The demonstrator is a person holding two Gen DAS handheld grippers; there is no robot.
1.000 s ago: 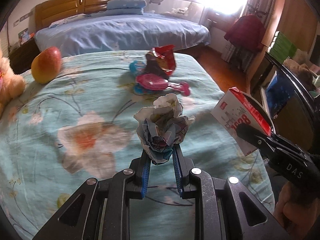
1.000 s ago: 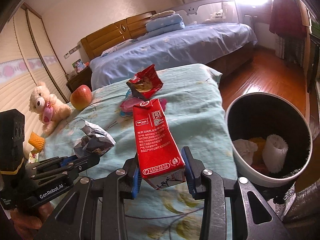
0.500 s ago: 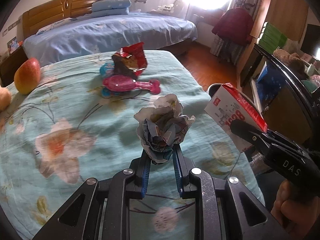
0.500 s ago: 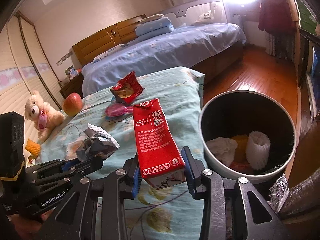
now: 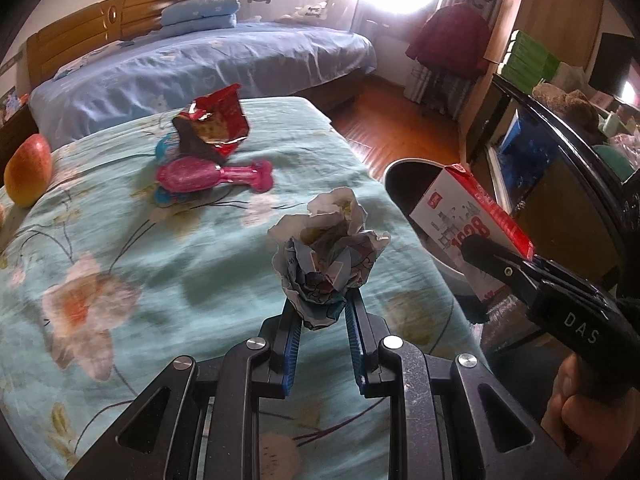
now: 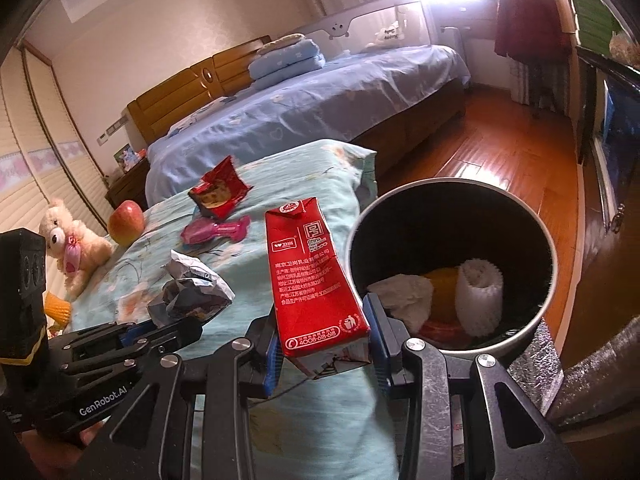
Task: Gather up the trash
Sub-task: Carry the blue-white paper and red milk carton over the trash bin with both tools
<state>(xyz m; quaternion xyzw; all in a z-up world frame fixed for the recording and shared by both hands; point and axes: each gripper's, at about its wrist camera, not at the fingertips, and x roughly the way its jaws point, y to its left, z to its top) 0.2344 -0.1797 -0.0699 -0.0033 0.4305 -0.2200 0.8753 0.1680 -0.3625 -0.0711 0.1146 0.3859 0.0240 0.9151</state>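
Note:
My left gripper [image 5: 322, 316] is shut on a crumpled paper ball [image 5: 328, 256], held above the teal flowered bedspread [image 5: 120, 220]. The same ball [image 6: 192, 292] shows at the left of the right wrist view. My right gripper [image 6: 325, 340] is shut on a red milk carton [image 6: 312, 280], upright beside the rim of a round bin [image 6: 548, 248] with a black inside. In the left wrist view the carton [image 5: 464, 220] hangs in front of the bin [image 5: 404, 176]. Paper and a white foam sleeve lie in the bin. A torn red snack wrapper [image 5: 216, 124] rests on the bedspread.
A pink toy brush [image 5: 212, 176] lies below the wrapper. An apple [image 5: 28, 172] and a teddy bear [image 6: 72, 244] sit at the bedspread's left. A blue bed [image 6: 312, 108] stands behind, wooden floor [image 6: 508, 160] to the right, dark furniture [image 5: 560, 152] at the far right.
Both grippers have carried their loads to the right across the bedspread. The bin has come closer and larger in the right wrist view; the apple has slid to the left edge.

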